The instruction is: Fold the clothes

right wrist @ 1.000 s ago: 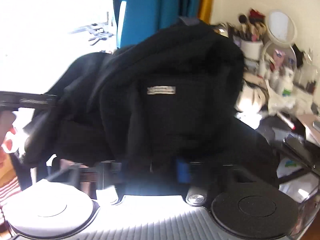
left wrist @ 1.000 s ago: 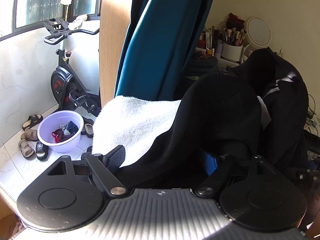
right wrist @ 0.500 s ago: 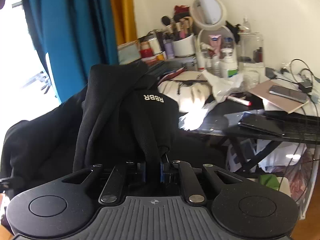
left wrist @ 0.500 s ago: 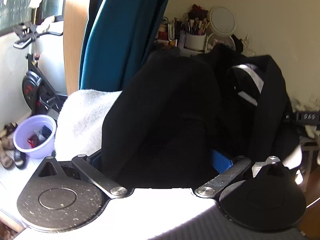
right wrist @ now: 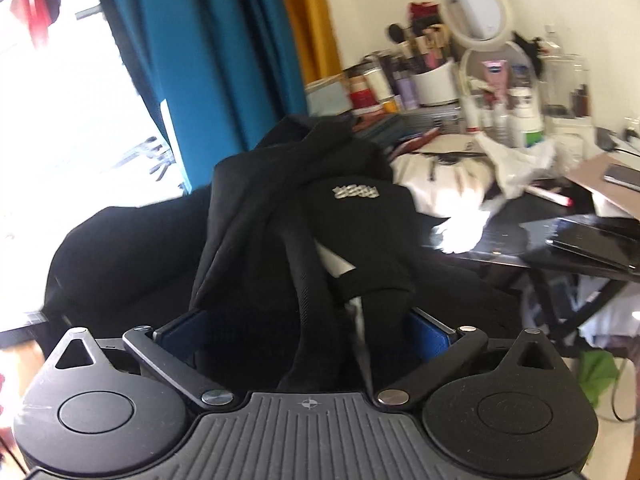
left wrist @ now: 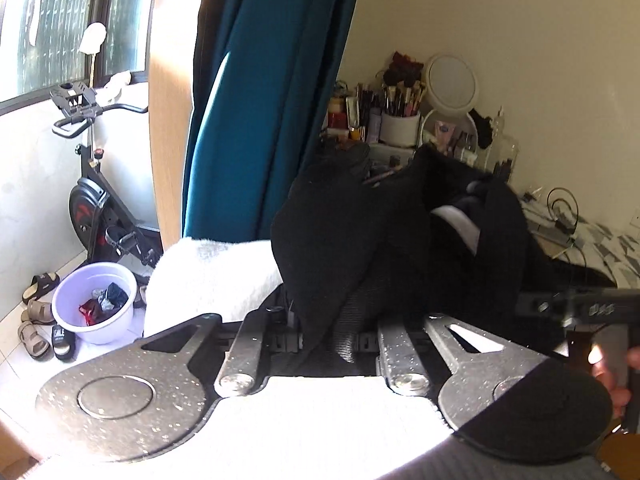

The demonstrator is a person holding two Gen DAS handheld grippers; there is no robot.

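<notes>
Left gripper point(left wrist: 332, 336) fingers are closing, clenched on a fold of the black garment point(left wrist: 360, 240) at centre frame. Right gripper point(right wrist: 304, 328) fingers are opening, spread wide w/ cloth lying loose between them (not pinched). Risk: w/ one grip only, the bunched garment may slide off the white towel point(left wrist: 208, 276) at lower left, or sweep the cluttered bench point(right wrist: 500, 236) at right.

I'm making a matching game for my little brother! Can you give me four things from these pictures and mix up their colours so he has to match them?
Things:
1. curtain
2. garment
3. basin
4. towel

Colours:
A. white
B. lilac
C. teal
D. black

Pairs: 1-C, 2-D, 3-B, 4-A
</notes>
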